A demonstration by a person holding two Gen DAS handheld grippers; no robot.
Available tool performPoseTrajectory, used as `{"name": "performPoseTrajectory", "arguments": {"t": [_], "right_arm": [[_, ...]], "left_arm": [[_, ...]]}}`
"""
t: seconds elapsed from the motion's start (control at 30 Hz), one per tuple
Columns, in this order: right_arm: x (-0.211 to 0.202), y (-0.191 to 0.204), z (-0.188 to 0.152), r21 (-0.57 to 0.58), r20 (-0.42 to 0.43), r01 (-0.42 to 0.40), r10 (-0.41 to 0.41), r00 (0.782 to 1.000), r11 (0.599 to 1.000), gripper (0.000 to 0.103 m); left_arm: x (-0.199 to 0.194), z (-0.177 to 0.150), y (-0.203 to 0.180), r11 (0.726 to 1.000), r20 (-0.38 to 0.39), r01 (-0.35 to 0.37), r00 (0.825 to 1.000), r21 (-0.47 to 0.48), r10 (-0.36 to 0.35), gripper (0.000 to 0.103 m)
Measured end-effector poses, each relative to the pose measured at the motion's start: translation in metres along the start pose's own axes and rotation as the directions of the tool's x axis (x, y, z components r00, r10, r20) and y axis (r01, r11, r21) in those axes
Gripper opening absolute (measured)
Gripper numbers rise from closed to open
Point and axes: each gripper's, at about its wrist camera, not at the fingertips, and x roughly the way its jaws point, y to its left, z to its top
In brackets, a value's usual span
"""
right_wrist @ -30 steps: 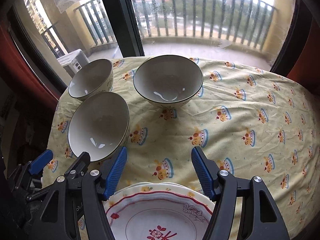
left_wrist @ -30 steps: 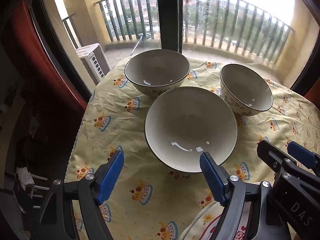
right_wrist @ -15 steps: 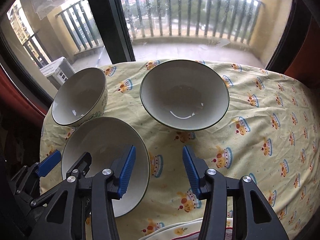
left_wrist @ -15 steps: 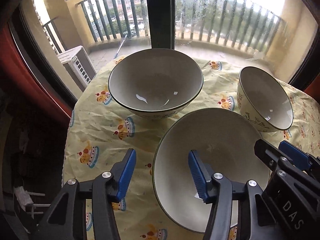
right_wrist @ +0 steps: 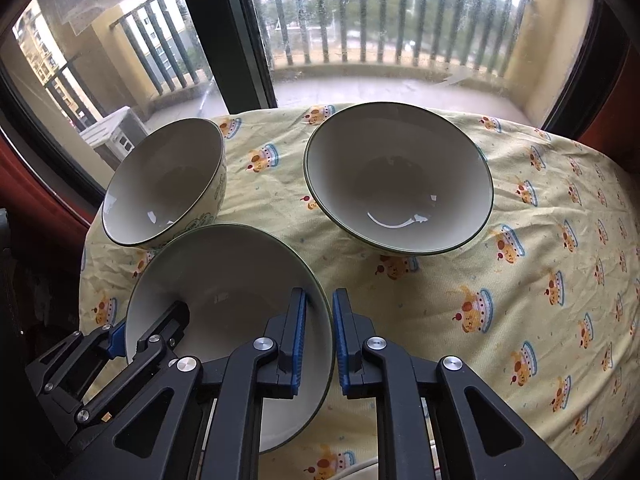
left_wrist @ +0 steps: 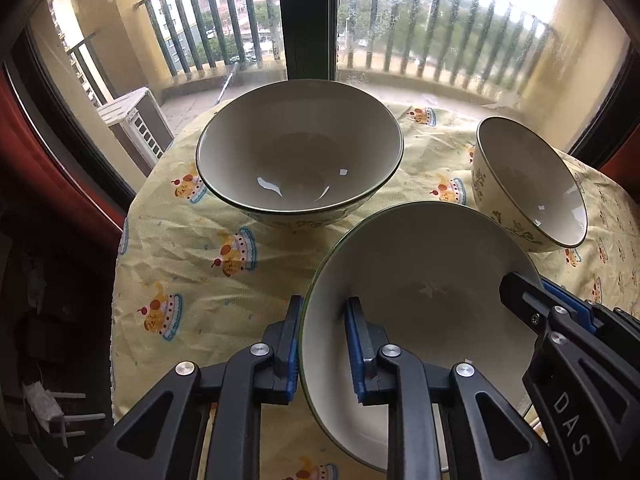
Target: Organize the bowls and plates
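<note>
The tabletop (right_wrist: 540,280), under a thin yellow cloth (left_wrist: 192,248), carries three bowls. The near bowl (left_wrist: 420,280) sits between both sets of fingers: the left fingers (left_wrist: 294,344) are clamped on its left rim, one pad outside and one inside, and the right fingers (right_wrist: 300,336) are pinched on the opposite rim the same way. The wide bowl (left_wrist: 298,148) stands beyond the left fingers, apart from the held one; the deep bowl (right_wrist: 164,184) lies just past the held rim, perhaps touching it.

Likely trouble: both grips are narrow pinches on glazed, sloping rim, so an uneven lift could tilt the bowl and let it slide out of one pad. Swinging it forward may knock the deep bowl. The loose cloth could drag and shift the other bowls if the base scrapes along.
</note>
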Motion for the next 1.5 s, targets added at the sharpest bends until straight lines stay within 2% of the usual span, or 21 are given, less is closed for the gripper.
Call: {"name": "performPoseTrajectory", "arguments": {"t": [0.37,0.73,1.17,1.5], "right_arm": [[-0.016,-0.007,-0.006,0.007,0.007,0.028,-0.028,1.0,1.0,0.017],[-0.052,-0.039,-0.013,0.034,0.045,0.014,-0.016,0.999,0.999,0.017],[-0.097,-0.119,-0.033,0.079,0.082,0.02,-0.027,0.996,0.997,0.017],[-0.116,-0.191,-0.057,0.081,0.077,0.029,-0.035,0.996,0.996,0.017]], "left_arm": [[-0.013,-0.006,-0.013,1.0,0.012,0.012,1.0,0.021,-0.012,0.019],[-0.043,-0.017,-0.045,1.0,0.045,0.02,0.999,0.014,-0.02,0.019],[-0.076,-0.037,-0.124,0.998,0.075,0.036,0.996,0.049,-0.04,0.019],[-0.086,-0.066,-0.192,0.998,0.054,0.058,0.997,0.035,-0.06,0.019]]}}
